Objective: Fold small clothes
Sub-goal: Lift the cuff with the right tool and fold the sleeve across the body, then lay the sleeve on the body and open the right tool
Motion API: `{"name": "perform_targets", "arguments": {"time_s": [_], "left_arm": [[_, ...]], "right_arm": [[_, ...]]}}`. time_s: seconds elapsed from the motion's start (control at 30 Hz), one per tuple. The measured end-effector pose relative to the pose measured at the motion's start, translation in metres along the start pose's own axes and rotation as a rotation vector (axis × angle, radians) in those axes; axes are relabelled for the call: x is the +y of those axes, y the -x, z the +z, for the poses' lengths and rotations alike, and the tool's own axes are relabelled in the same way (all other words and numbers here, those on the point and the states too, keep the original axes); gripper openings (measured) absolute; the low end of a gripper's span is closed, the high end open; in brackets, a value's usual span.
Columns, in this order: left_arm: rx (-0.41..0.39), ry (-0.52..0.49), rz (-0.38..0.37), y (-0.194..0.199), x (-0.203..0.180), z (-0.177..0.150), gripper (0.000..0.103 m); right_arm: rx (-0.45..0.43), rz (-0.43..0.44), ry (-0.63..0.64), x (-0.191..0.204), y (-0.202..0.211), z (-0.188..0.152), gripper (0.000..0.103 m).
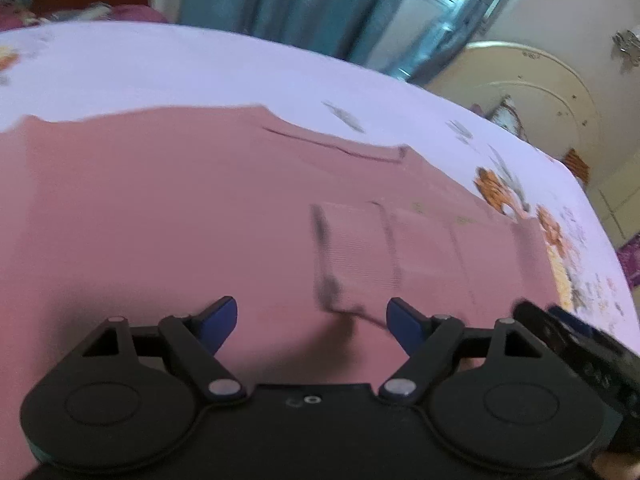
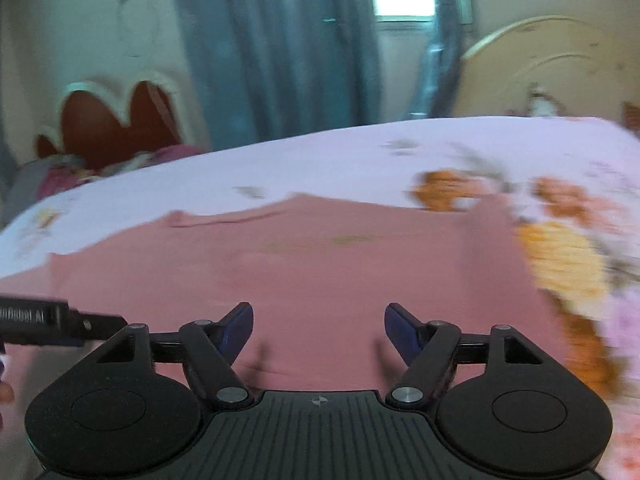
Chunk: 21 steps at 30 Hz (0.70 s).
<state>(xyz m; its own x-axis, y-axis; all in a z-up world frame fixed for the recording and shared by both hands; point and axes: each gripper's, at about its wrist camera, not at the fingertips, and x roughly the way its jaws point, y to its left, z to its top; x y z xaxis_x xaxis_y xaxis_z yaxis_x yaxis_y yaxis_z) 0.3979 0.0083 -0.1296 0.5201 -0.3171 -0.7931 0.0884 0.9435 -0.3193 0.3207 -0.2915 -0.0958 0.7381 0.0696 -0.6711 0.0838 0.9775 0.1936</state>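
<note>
Gripper (image 1: 311, 322) above pink garment (image 1: 160, 220)

Both the left gripper (image 1: 312, 322) and the right gripper (image 2: 319, 330) are matte black, with round side discs, silver pivot screws, blue fingertip pads (image 1: 218, 318) and hinged linkage arms.

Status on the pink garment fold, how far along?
Done: the pink garment lies spread on the floral bedsheet, one layer already lapped across its middle. In hand: nothing; left gripper and right gripper are both open above the cloth. Left: the remaining folds, since it still covers a wide area.
</note>
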Motion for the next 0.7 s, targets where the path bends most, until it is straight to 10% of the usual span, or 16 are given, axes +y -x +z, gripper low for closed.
{"name": "perform_targets", "arguments": {"time_s": [0.13, 0.3, 0.4, 0.7], "left_arm": [[0.018, 0.030, -0.032, -0.028, -0.013, 0.001, 0.070], [-0.020, 0.047, -0.045, -0.039, -0.019, 0.001, 0.012], [-0.024, 0.065, -0.058, -0.039, -0.019, 0.002, 0.008], [-0.192, 0.079, -0.168, 0.019, -0.028, 0.038, 0.007]], "right_arm": [[0.015, -0.097, -0.060, -0.047, 0.012, -0.013, 0.072], [0.028, -0.165, -0.106, -0.081, 0.021, -0.024, 0.071], [0.039, -0.169, -0.121, -0.091, 0.023, -0.029, 0.048], [0.054, -0.155, -0.108, -0.086, 0.001, -0.027, 0.048]]}}
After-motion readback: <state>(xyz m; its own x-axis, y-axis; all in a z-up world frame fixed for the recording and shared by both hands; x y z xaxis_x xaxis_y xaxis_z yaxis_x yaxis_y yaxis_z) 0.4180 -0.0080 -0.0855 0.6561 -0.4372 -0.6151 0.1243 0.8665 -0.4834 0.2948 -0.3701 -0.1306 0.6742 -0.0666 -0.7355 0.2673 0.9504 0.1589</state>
